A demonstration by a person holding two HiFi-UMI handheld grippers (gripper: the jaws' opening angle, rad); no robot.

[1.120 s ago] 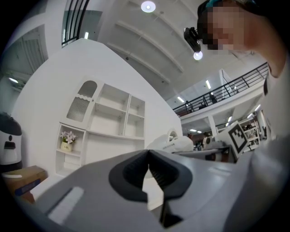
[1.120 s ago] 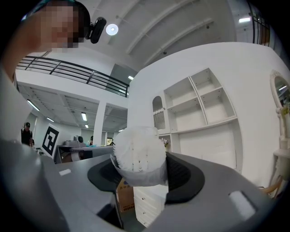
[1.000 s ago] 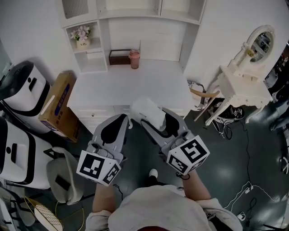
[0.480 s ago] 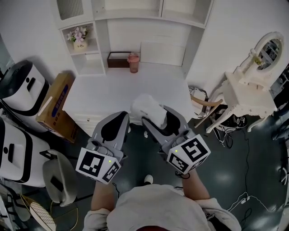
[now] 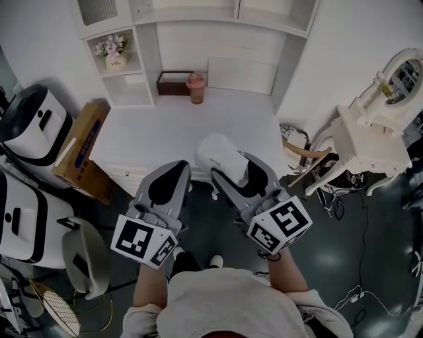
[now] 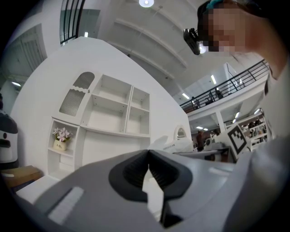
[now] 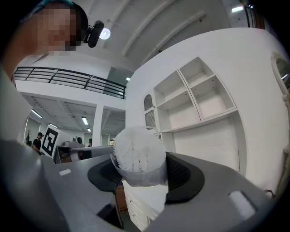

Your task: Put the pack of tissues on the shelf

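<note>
1. The right gripper (image 5: 232, 173) is clamped on the pack of tissues (image 5: 221, 157), its jaws held wide apart by the soft white pack. It hangs in the air just off the front edge of the white desk (image 5: 165, 132), over the dark floor (image 5: 370, 264).
2. The left gripper (image 5: 180, 169) is just beside it, also off the desk's front edge. Its jaws are together with nothing between them.
3. A pink cup (image 5: 195, 88) and a brown box (image 5: 173, 84) stand touching at the desk's back edge. From them to the front edge the top is open white surface.
4. The shelf unit (image 5: 218, 16) rises from the back of the desk, with open compartments above it. A narrow cubby at the desk's back left corner holds a pot of flowers (image 5: 111, 54).
5. A tilted cardboard box (image 5: 82, 152) sits just beside the desk's left edge, with white-and-black machines (image 5: 33, 122) beyond it.
6. A wooden chair back (image 5: 299, 149) is near the desk's right front corner. A white vanity (image 5: 370, 135) with an oval mirror stands further right, with cables (image 5: 360, 198) on the floor below it.
</note>
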